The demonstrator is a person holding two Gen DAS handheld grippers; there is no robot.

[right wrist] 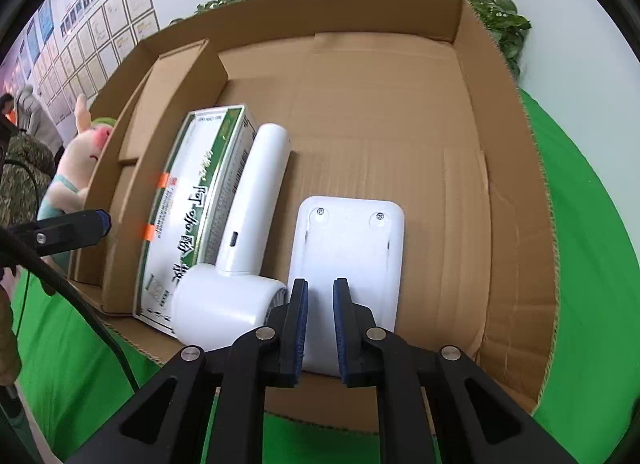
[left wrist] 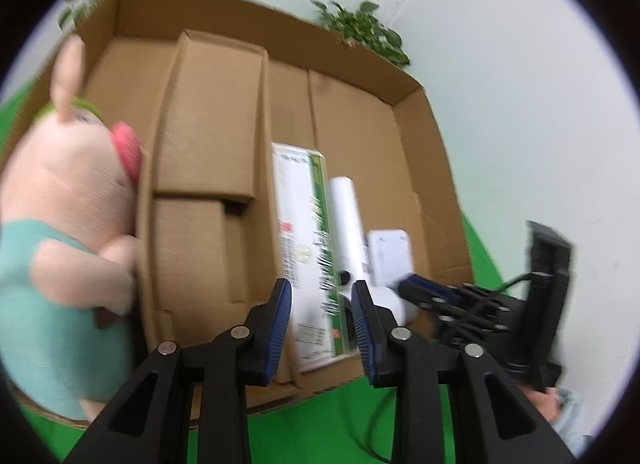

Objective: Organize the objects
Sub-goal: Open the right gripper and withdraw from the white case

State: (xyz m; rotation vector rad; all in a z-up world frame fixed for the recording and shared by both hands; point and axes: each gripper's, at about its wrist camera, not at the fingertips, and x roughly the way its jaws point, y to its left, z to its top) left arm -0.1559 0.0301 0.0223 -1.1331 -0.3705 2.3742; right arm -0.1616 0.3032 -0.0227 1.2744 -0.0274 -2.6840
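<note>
A large open cardboard box (right wrist: 516, 184) lies on green cloth. Inside it lie a green-and-white carton (right wrist: 192, 200), a white hair dryer (right wrist: 248, 224) and a flat white device (right wrist: 348, 248), side by side. My right gripper (right wrist: 320, 292) is open, its jaws a little apart over the near edge of the white device, holding nothing. My left gripper (left wrist: 320, 296) is open and empty above the near end of the carton (left wrist: 304, 240). A pink plush pig (left wrist: 60, 200) in a teal shirt leans against the box's left wall, outside it.
A smaller cardboard insert (left wrist: 208, 152) fills the box's left part. Potted plants (left wrist: 360, 28) stand behind the box. The right gripper (left wrist: 460, 296) shows in the left wrist view. Framed papers cover the far left wall (right wrist: 92, 36).
</note>
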